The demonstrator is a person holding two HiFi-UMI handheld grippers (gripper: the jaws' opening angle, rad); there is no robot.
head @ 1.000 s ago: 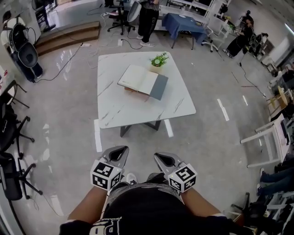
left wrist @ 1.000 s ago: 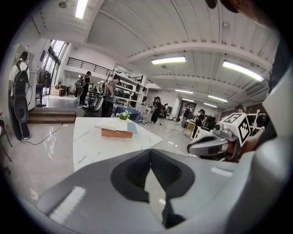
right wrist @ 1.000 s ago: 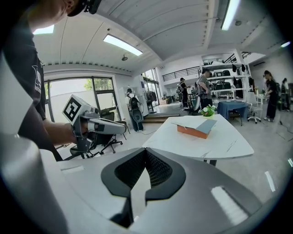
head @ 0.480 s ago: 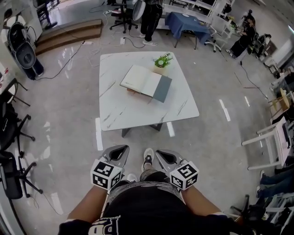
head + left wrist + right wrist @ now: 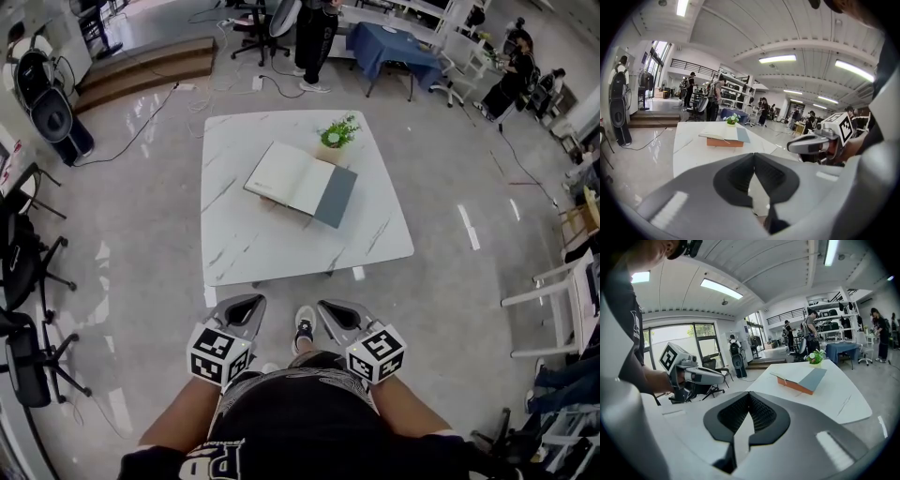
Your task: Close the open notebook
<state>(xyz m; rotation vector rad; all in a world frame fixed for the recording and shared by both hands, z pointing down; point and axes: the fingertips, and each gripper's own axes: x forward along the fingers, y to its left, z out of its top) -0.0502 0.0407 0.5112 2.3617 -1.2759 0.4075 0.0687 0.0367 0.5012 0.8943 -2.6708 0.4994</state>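
since 1.0 s ago the table [image 5: 248,239] sits lower and larger in the head view, and a shoe [image 5: 305,325] now shows on the floor between the 2 grippers. it was not in view then.

- left gripper [image 5: 247,302]: held low in front of the body, over the floor, well short of the table. its own view shows the 2 jaws [image 5: 753,154] closed tip to tip, nothing between them.
- right gripper [image 5: 332,307]: level with the left one, near it, also over the floor. jaws [image 5: 749,393] closed tip to tip, nothing held.
- each gripper shows in the other's view, marker cube at the back.
- notebook [image 5: 302,178]: lies open on the far half of the table, white page on the left, grey part on the right. it rests on an orange block [image 5: 724,142], which raises it off the tabletop. both grippers are well apart from it.
- plant [image 5: 339,131]: small pot just beyond the notebook's far edge. cannot tell if they touch.
- room: chairs [image 5: 28,272] along the left, a person [image 5: 314,37] standing beyond the table, a blue-covered table [image 5: 389,47] behind that.
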